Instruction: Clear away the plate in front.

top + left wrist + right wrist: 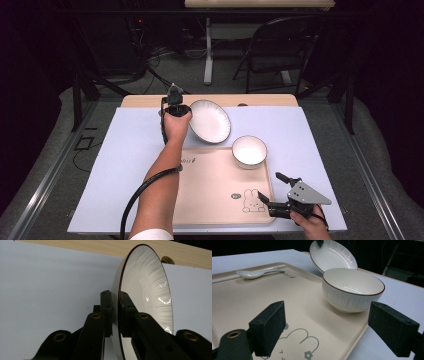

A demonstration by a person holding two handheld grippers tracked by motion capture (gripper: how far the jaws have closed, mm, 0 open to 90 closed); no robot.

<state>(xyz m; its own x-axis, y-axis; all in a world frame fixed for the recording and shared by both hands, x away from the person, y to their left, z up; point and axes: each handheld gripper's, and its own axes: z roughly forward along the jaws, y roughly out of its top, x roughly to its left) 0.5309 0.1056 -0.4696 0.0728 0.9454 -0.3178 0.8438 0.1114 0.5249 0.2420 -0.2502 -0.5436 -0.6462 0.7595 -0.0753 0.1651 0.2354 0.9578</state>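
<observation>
The pale blue worktop (130, 150) is carrying a smooth beige rectangular tray (210, 195). At its 12 o'clock, the left claw (184, 111) is pinching the rim of a round, ribbed white plate (210, 121), tilted. At 1 o'clock, a ribbed bowl (249, 150) is sitting. The right claw (274, 189) is lying spread at 4 o'clock.

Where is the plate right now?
In the high view, the plate is held tilted in the left gripper, behind the tray and the bowl.
</observation>
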